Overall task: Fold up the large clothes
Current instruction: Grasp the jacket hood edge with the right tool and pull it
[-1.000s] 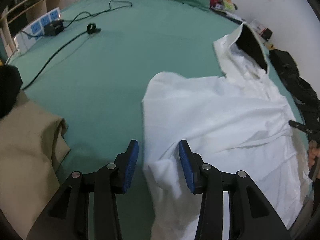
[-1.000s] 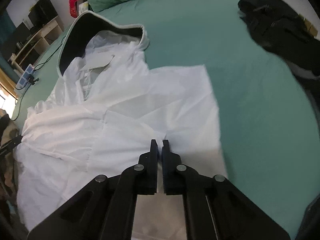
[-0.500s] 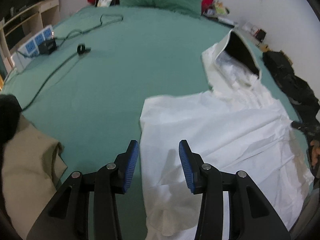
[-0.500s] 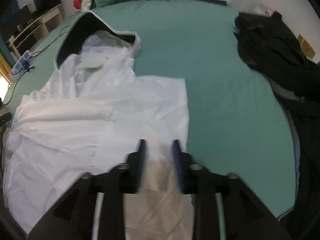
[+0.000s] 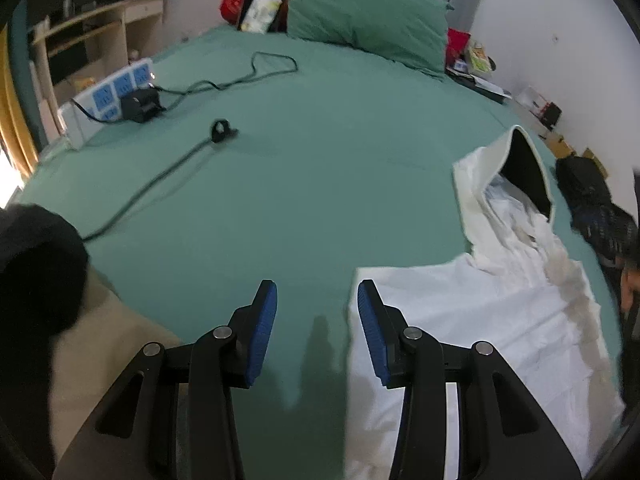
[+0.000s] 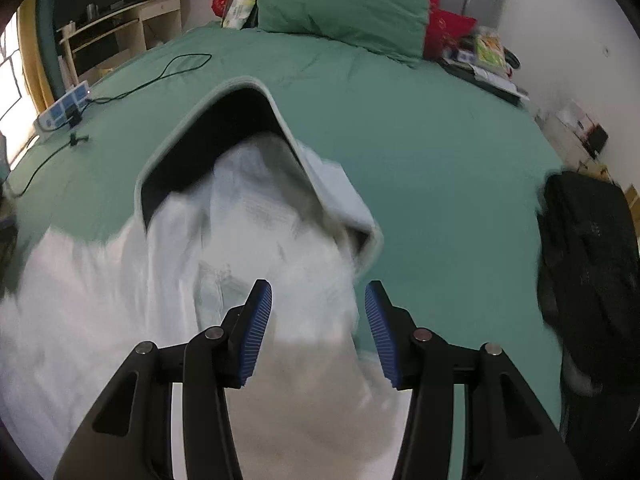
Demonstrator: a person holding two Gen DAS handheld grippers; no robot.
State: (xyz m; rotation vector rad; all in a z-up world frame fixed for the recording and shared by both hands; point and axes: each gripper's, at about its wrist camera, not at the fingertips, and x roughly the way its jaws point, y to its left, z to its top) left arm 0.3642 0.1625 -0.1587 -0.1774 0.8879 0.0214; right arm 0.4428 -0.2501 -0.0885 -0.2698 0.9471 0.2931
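Across the green bed [image 5: 320, 184] our white hooded jacket [image 6: 120, 300] lies half folded, and our right claw [image 6: 318, 320], just opened and off the cloth, hangs empty like our open left claw [image 5: 317, 320], so that fold is laid.

Black hand-held gripper [image 5: 317, 316] linkages, silver pivot screws, ribbed blue pads [image 6: 256, 330].

A green pillow [image 5: 364, 12] lies at the head of the green bed sheet [image 5: 320, 168], with a red cushion [image 6: 448, 32] beside it. A blue-and-white power strip [image 5: 112, 96] sits at the sheet's left edge, a black adapter [image 5: 140, 106] plugged in and a black cable [image 5: 160, 172] trailing across. Dark fabric, possibly clothing [image 6: 588, 248], lies at the right edge.
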